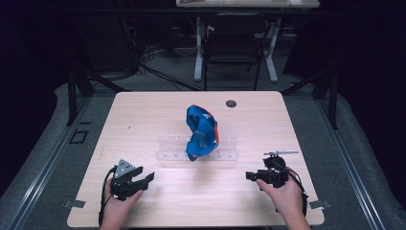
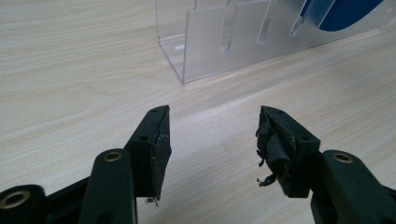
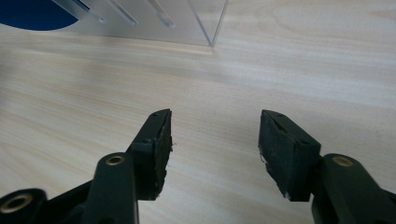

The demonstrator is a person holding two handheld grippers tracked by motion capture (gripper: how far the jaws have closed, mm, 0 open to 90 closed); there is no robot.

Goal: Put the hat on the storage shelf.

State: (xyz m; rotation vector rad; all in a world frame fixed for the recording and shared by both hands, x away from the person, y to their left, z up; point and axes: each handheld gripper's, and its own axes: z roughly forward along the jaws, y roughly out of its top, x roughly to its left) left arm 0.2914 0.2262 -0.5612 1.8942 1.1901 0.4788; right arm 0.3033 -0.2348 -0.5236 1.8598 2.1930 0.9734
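Blue cloth [image 1: 202, 132], crumpled with a bit of orange on it, sits on a clear plastic rack [image 1: 167, 154] in the middle of the wooden table [image 1: 143, 110]. From the high view you can see the whole bundle, maybe a bag or a folded piece of fabric; it is too small to be sure. That view also shows a person's hands near the front edge, the left claw [image 1: 143, 181] to the left of the rack and the right claw [image 1: 249, 176] to its right, both well apart from the cloth. The left gripper view shows a close corner of the rack [image 2: 205, 46] with its slots, and just a small blue patch [image 2: 343, 11] behind the plastic. The right gripper view shows the other rack end [image 3: 205, 21] and a blue patch [image 3: 32, 16] at the top left. Both claws [image 2: 212, 135] [image 3: 212, 140] have their jaws spread wide apart, with bare table between them.
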